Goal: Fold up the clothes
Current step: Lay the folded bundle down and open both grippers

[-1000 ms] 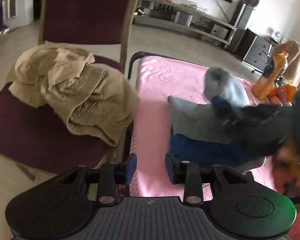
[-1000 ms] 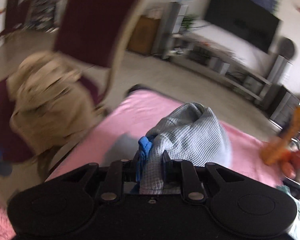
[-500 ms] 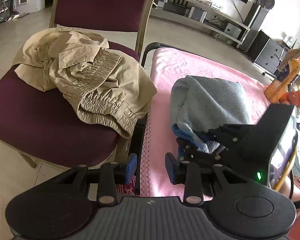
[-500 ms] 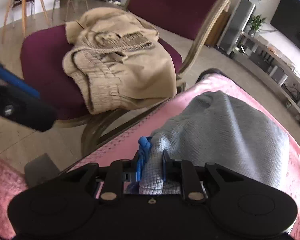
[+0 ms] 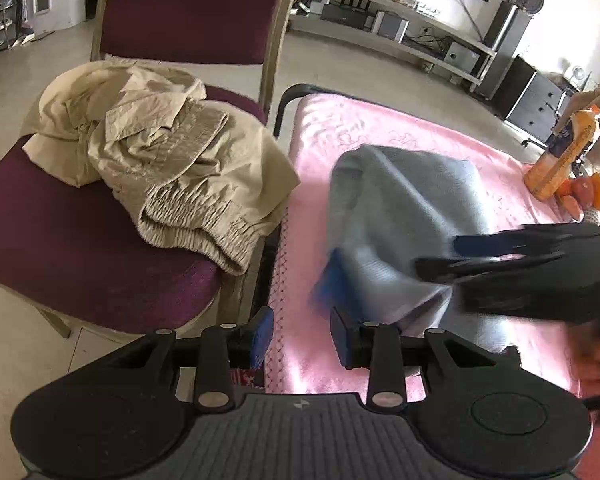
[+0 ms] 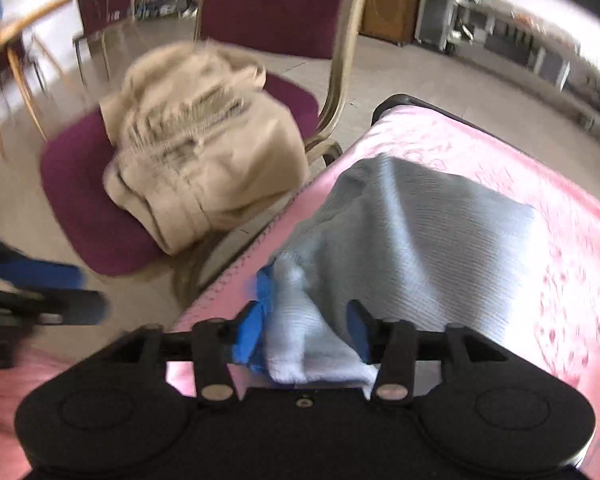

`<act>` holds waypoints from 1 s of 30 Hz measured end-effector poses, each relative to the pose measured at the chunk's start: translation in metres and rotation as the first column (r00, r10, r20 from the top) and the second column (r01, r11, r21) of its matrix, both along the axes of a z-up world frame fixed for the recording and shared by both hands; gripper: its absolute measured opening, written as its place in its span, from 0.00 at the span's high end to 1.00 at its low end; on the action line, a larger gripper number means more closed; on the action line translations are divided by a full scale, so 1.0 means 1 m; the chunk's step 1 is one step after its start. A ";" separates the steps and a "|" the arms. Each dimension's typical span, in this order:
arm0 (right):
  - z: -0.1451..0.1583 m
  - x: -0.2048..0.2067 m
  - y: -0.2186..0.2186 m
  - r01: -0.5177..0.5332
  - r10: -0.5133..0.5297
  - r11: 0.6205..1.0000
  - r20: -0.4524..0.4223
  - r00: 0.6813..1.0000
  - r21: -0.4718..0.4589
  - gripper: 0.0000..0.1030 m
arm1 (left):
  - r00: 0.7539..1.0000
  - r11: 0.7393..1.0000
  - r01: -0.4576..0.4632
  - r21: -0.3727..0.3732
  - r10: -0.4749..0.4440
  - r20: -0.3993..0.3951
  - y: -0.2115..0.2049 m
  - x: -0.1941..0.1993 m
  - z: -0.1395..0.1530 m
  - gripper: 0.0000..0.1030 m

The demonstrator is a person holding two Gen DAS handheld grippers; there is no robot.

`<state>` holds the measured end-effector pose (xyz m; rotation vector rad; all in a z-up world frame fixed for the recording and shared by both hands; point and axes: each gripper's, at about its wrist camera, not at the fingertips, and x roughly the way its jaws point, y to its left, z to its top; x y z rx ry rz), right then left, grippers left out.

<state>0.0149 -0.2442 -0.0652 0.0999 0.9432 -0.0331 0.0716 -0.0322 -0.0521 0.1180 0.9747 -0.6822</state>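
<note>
A grey-blue knitted garment with a blue edge lies folded on the pink-covered table. Its near corner sits between the parted fingers of my right gripper, which is open. In the left wrist view the right gripper is a dark blur at the garment's right side. My left gripper is open and empty over the table's near left edge. A crumpled beige heap of clothes rests on the maroon chair, also visible as the beige heap in the right wrist view.
An orange bottle and fruit stand at the table's far right. The chair's back rises left of the table. A low media shelf and a dark cabinet line the far wall.
My right gripper's fingers have spread apart from the garment corner they were pinching. The garment has settled lower and flatter on the table. The left gripper stayed open.
</note>
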 end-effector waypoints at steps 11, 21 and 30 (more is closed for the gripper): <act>0.095 -0.058 -0.083 0.124 -0.104 0.956 0.089 0.991 -0.265 0.48 | 0.993 0.993 0.109 0.034 -0.110 0.037 -0.075 -0.002 -0.008 0.76; 0.046 -0.011 -0.149 0.312 -0.325 0.922 0.018 0.946 0.228 0.81 | 0.987 0.990 0.128 -0.063 -0.121 0.105 -0.158 0.045 -0.015 0.80; -0.021 0.038 -0.186 0.394 -0.384 0.885 -0.091 0.919 0.249 0.93 | 0.985 0.992 0.122 0.045 -0.115 -0.131 -0.232 0.101 -0.086 0.91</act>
